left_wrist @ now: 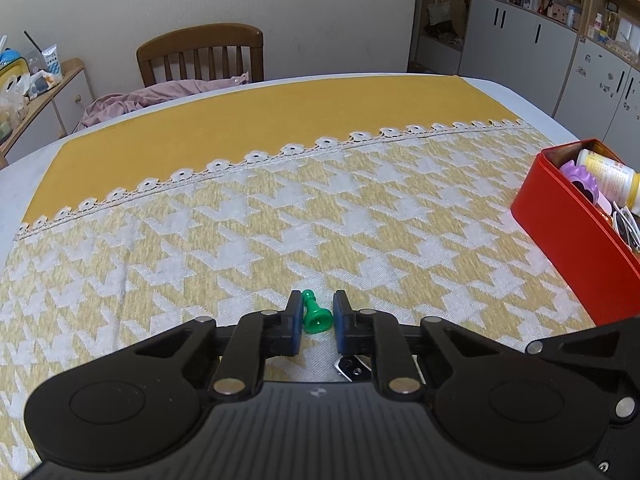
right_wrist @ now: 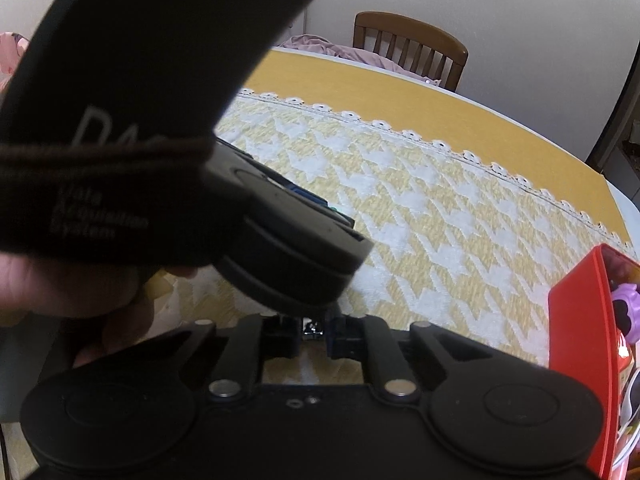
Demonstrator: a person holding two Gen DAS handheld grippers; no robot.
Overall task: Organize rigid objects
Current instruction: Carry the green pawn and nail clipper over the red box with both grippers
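Observation:
A green chess pawn (left_wrist: 314,314) lies on its side on the houndstooth tablecloth, between the blue pads of my left gripper (left_wrist: 316,312). The jaws stand a little wider than the pawn and do not clamp it. A small metal object, perhaps a nail clipper (left_wrist: 352,368), lies under the left gripper's right finger. In the right wrist view my right gripper (right_wrist: 314,334) has its jaws around this shiny metal object (right_wrist: 313,330); the left gripper's body (right_wrist: 288,256) hides the tips. The red box (left_wrist: 572,256) stands at the right; it also shows in the right wrist view (right_wrist: 580,344).
The red box holds a purple toy (left_wrist: 582,180), a yellow-capped bottle (left_wrist: 612,178) and white cable. A wooden chair (left_wrist: 200,54) with pink cloth stands behind the table. Cabinets and shelves (left_wrist: 520,36) are at the far right.

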